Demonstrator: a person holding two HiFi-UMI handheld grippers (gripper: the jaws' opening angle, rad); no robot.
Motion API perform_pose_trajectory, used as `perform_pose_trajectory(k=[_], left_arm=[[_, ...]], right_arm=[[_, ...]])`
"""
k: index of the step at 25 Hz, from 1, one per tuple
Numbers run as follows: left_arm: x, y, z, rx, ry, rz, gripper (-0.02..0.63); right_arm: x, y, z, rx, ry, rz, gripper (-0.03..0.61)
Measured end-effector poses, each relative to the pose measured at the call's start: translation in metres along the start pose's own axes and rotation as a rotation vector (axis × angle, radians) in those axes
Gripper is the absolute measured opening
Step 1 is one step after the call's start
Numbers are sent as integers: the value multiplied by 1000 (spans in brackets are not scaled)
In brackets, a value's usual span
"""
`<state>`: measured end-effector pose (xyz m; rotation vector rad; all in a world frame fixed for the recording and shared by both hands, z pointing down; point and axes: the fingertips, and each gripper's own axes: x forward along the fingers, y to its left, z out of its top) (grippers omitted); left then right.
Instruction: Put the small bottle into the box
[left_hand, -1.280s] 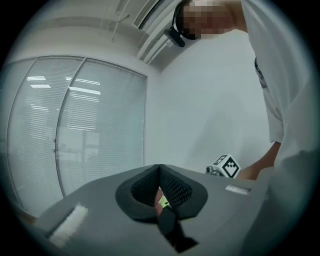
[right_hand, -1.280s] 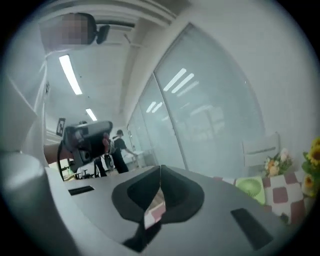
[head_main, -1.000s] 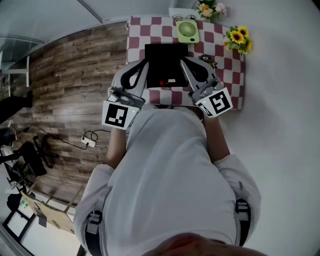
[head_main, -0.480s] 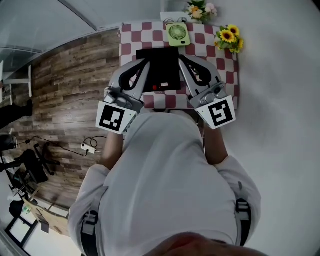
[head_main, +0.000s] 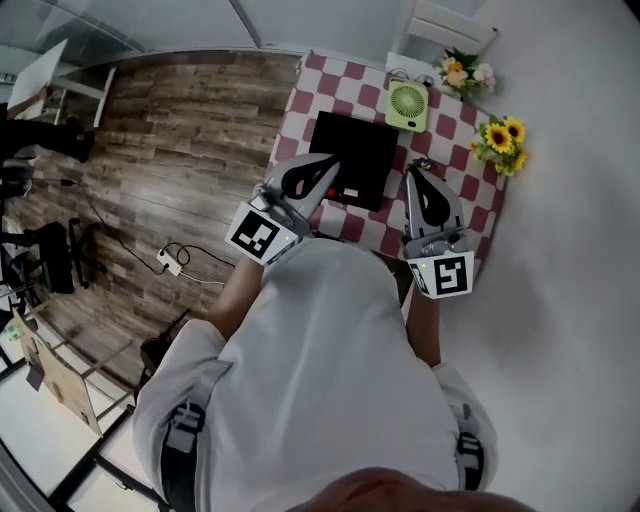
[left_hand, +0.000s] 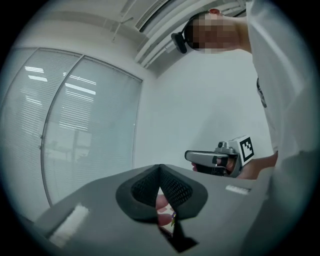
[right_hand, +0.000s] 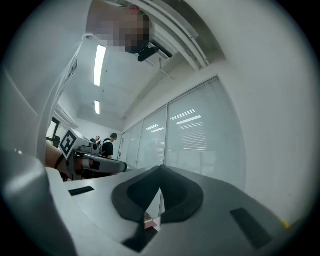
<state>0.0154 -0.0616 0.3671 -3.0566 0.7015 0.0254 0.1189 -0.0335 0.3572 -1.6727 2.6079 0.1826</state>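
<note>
A black box (head_main: 352, 160) lies on the red-and-white checked table (head_main: 470, 215). At its near edge a small red and white item (head_main: 347, 193) shows, too small to tell whether it is the bottle. My left gripper (head_main: 333, 163) hovers over the box's near left part, jaws together with nothing in them. The right gripper (head_main: 413, 170) is just right of the box, shut and empty too. In the left gripper view the pads (left_hand: 160, 167) meet at the tip, and the right gripper (left_hand: 192, 156) shows beyond. The right gripper view shows its jaws (right_hand: 161, 169) closed, pointing up at the room.
A green fan (head_main: 407, 103) stands behind the box. Sunflowers (head_main: 503, 140) and a pale bouquet (head_main: 463, 72) sit at the table's far right. Left of the table is wooden floor with a power strip (head_main: 168, 262) and cables. Glass walls and blinds fill both gripper views.
The head camera has swung, so the table now sits further right and tilted. The right gripper has drawn away from the box to its right side. Both stay shut.
</note>
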Motion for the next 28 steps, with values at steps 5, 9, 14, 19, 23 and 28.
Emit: perform_pose_trajectory(k=[5,9,14,19,23,28], left_arm=[[0,-4,3,-9,-1,64,0],[0,5,3,33,26,127,0],[4,-6,-4,47,23,81,0],[-1,-1,-3,51,38,10,0],[-2,13,6,19,28,-26,0],[-8,21,2,45,26,-74,0]], right_arm=[[8,-4,-10,-6,11,51,0],[18,-9,-11,5,-16,88,0],[20,-12,0,10,-29,57,0],[28,3,6,-8,-2,8,0],[44,12,7,-17,6,-7,0],[63,21,-1,1,9,-23,0]])
